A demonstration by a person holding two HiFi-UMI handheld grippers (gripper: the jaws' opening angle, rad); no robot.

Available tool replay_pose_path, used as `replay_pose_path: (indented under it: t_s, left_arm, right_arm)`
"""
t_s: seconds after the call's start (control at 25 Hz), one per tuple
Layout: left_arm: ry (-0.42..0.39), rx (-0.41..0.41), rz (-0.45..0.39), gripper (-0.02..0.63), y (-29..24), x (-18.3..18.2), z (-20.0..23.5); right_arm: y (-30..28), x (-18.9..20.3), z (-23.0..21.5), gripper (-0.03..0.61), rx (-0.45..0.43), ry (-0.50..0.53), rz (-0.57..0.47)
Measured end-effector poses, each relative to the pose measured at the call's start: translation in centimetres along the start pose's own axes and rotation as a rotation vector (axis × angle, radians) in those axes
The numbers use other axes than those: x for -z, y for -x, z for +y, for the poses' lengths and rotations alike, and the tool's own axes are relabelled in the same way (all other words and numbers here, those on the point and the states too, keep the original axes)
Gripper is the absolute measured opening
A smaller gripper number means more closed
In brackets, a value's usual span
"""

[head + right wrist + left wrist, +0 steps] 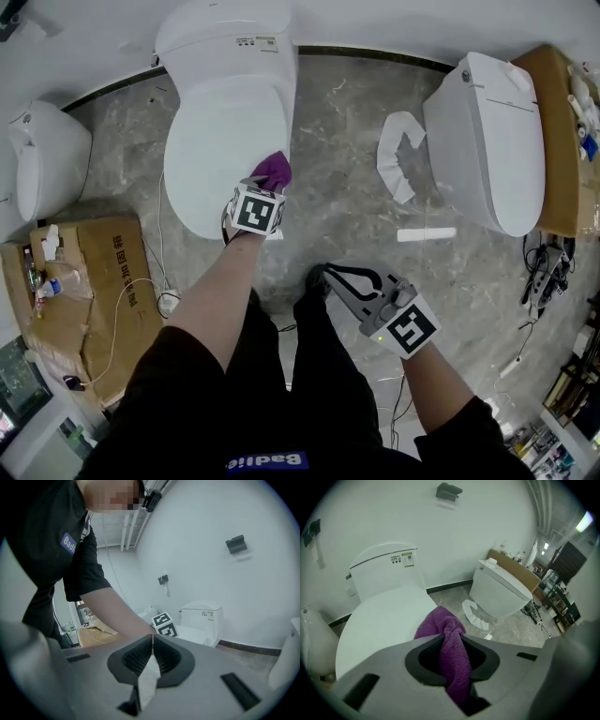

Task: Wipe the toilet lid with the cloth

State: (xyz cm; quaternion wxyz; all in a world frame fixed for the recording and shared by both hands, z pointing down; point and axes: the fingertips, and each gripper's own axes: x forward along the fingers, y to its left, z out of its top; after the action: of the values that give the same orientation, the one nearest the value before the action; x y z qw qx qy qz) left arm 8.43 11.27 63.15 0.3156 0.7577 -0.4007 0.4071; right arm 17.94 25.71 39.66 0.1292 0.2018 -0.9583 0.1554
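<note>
Right, the white toilet [230, 56] stands against the wall with its toilet lid [197, 159] shut. The left gripper [265, 190] reaches over the lid's right-hand edge near the front, its jaws clamped tight on the purple cloth [273, 171], which bunches out ahead of them against the white surface. The right gripper [323, 275] hangs well apart from the toilet, above the grey marble floor [347, 141] beside the person's legs, jaws closed together with nothing between them.

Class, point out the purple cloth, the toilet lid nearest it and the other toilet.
purple cloth [440, 626]: left gripper view, bunched top.
toilet lid [202, 159]: head view, bare middle.
other toilet [487, 141]: head view, its lid.
</note>
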Motion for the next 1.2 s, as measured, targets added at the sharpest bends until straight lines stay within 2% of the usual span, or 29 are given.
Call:
replay_pose_path:
  t_s: [0.12,0.28,0.44,0.6,0.84,1.0,1.2]
  left_arm:
    - [-0.015,0.005,-0.010,0.075,-0.4,-0.1,-0.8]
    - [-0.012,0.002,-0.014,0.075,1.6,1.7,0.4]
    - [0.005,-0.033,-0.021,0.075,4.9,4.7,4.4]
    - [0.019,-0.059,-0.025,0.075,7.7,9.0,9.5]
    - [0.068,-0.073,-0.040,0.075,11.8,14.2,15.6]
    - [0.133,-0.004,-0.110,0.075,16.5,14.9,16.1]
    - [0.154,0.022,-0.210,0.075,24.0,14.7,15.4]
  right_arm:
    - [1.0,0.7,-0.4,0.031,0.033,-0.022,-0.019]
    - [-0.1,0.5,1.8,0.031,0.019,-0.006,-0.024]
    - [-2.7,-1.2,4.7,0.031,-0.002,0.028,-0.035]
    - [-5.8,-3.1,8.4,0.031,-0.012,0.013,-0.056]
    - [-10.0,-3.9,13.2,0.031,0.020,0.015,-0.007]
    - [-10.6,-6.7,15.0,0.031,0.075,-0.035,-0.046]
    - [-9.0,-9.7,17.2,0.031,0.107,-0.026,-0.057]
